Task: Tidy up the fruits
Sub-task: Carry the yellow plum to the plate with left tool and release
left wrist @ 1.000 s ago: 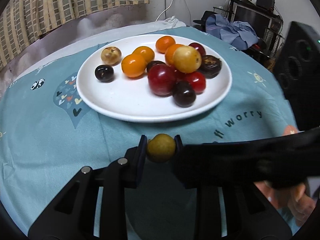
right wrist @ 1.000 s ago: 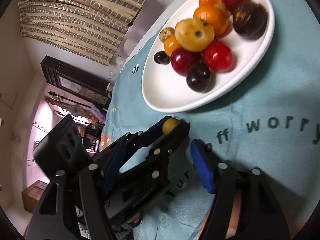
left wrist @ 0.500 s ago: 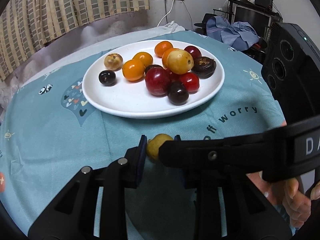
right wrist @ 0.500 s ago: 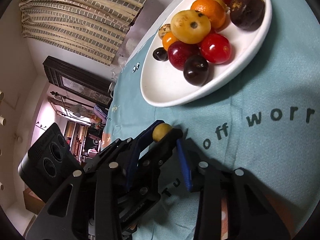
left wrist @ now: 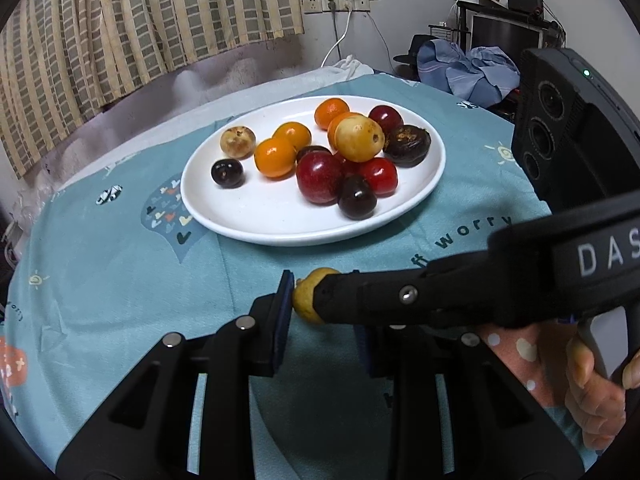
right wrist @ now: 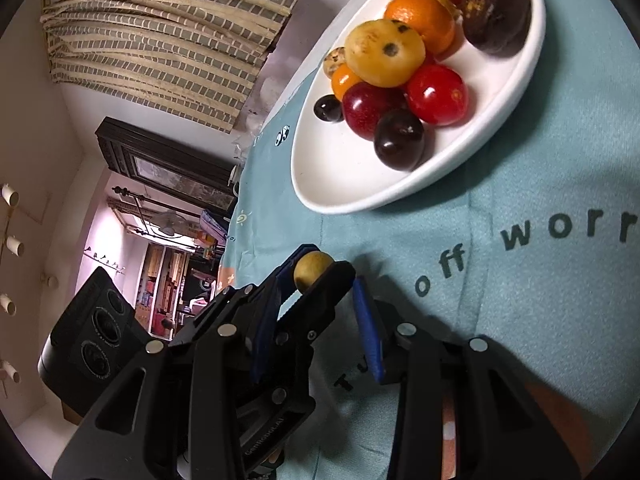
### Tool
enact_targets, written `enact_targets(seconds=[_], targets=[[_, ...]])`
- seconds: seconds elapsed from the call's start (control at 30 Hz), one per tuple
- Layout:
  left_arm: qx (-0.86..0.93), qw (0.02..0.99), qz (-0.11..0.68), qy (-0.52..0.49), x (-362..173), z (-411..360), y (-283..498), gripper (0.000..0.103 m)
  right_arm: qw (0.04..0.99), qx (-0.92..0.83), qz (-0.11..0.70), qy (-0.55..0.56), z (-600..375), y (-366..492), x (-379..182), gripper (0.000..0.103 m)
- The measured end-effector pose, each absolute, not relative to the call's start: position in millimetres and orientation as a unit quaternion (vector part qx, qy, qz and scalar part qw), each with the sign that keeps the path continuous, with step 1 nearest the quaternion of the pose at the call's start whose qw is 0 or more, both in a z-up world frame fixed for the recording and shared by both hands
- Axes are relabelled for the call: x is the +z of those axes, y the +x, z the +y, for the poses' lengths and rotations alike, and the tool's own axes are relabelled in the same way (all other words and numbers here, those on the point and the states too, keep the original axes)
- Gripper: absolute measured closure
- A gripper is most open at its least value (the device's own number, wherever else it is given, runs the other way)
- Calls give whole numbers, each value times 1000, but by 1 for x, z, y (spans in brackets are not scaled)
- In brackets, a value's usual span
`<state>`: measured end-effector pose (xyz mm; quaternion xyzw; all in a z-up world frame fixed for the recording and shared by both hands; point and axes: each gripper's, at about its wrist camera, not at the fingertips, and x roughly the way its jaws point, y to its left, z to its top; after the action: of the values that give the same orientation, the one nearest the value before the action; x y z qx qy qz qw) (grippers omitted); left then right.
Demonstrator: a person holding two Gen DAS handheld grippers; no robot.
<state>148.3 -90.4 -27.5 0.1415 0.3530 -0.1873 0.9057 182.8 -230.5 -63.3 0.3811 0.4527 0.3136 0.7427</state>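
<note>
My left tongs [left wrist: 320,312] are clamping a small yellow fruit [left wrist: 306,294] at lower centre of the frame. My right tongs [right wrist: 316,312] are standing apart around the left ones, below the white plate [left wrist: 256,216].

Over the last second I have pulled my left gripper [left wrist: 320,304] back and up from the round white ceramic plate [left wrist: 256,216], so the plate sits farther off in its view. My right gripper [right wrist: 316,300] has swung in from the right across the left one; one of its black fingers [left wrist: 360,300] now covers the right half of the small round yellow-green fruit [left wrist: 306,294], and the fruit lies between my right fingers in the right wrist view.
</note>
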Motion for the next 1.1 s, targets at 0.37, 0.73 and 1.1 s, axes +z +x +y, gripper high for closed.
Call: enact_targets(seconds=[0.37, 0.73, 1.1], targets=[[-179, 920, 310, 159, -1, -99, 154, 75, 785, 311, 409, 347, -234, 187, -29, 65], [-174, 925, 312, 132, 4, -108, 235, 75, 811, 271, 412, 315, -237, 258, -13, 65], [-145, 926, 341, 72, -12, -79, 251, 50, 812, 250, 416, 324, -241, 259, -21, 50]])
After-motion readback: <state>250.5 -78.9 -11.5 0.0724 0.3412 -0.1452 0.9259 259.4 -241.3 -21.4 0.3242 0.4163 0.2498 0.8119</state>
